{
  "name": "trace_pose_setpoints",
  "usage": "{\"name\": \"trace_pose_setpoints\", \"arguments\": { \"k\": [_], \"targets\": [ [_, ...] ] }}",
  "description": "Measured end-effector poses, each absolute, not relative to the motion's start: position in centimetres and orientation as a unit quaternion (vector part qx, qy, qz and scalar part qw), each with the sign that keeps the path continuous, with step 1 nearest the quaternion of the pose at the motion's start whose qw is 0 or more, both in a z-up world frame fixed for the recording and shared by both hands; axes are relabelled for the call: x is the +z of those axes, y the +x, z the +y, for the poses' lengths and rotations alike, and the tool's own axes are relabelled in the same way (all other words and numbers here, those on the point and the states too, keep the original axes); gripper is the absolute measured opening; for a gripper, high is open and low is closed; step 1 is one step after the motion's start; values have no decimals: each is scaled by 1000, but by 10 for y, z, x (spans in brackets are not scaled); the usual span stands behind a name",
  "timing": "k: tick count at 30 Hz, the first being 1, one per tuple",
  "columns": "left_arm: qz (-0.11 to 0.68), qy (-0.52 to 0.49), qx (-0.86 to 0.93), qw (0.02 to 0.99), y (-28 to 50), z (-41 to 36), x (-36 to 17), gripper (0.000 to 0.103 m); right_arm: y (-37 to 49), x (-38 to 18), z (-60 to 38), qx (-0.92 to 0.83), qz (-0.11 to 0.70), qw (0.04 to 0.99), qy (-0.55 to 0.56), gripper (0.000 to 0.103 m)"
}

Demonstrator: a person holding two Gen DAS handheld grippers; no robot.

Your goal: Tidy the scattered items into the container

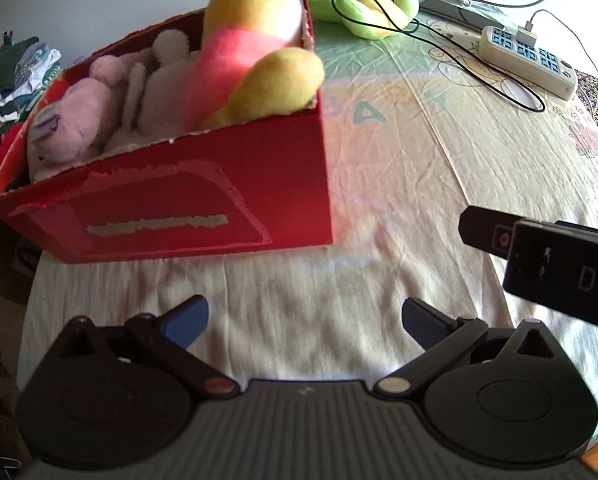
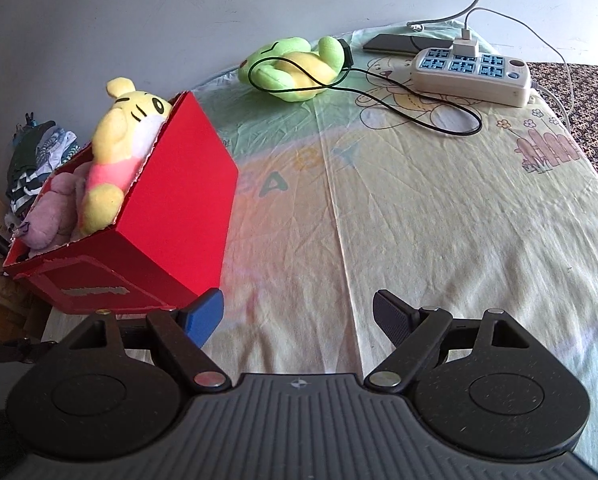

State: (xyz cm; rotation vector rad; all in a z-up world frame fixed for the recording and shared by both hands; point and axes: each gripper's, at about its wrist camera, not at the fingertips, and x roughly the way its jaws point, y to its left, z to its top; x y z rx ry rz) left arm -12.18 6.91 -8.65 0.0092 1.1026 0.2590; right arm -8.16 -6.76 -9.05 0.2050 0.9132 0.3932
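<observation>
At the left edge of the cloth-covered table [image 2: 439, 240] stands the red box [image 2: 187, 200], already holding a pale purple plush [image 2: 51, 212] low inside and a yellow plush in a pink top [image 2: 111, 160] that sticks up over the rim at the box's far right corner. Further right, near the far edge of the table, lies the one toy not yet put away, a green frog plush [image 2: 291, 68], on its side with a thin black cable [image 2: 399, 92] draped over its body and looping on toward the white power strip [image 2: 471, 72] near the far right corner. Both the left gripper [image 1: 305, 322] and the right gripper [image 2: 299, 316] hover over the near part of the table with their jaws spread wide and nothing between them. The frog looks light, soft and squashy, so it should compress under the pads and not slip; the plump belly or a fat limb seems the safest place to pinch. The cable is the catch: taking hold where it crosses the body would likely drag the strip along.
</observation>
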Motion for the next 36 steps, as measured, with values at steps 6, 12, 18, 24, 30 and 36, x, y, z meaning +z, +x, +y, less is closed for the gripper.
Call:
{"name": "trace_pose_setpoints", "arguments": {
  "k": [6,12,18,24,30,36],
  "targets": [
    [527,-2,138,839,-123,93,-88,103,-81,-89,-44,197,437,873,93,84],
    [537,-22,161,828,-127,133,-89,103,-88,-87,-5,217,445,865,76,84],
    [543,-37,166,823,-132,166,-92,103,-97,-89,29,229,454,858,66,84],
    [542,-42,166,823,-135,193,-90,103,-105,-86,58,228,454,859,62,84],
    [527,-25,164,833,-137,215,-76,103,-106,-78,79,223,484,840,102,84],
    [506,-9,143,851,-148,240,-59,103,-113,-64,100,214,474,849,91,84]
  ]
}}
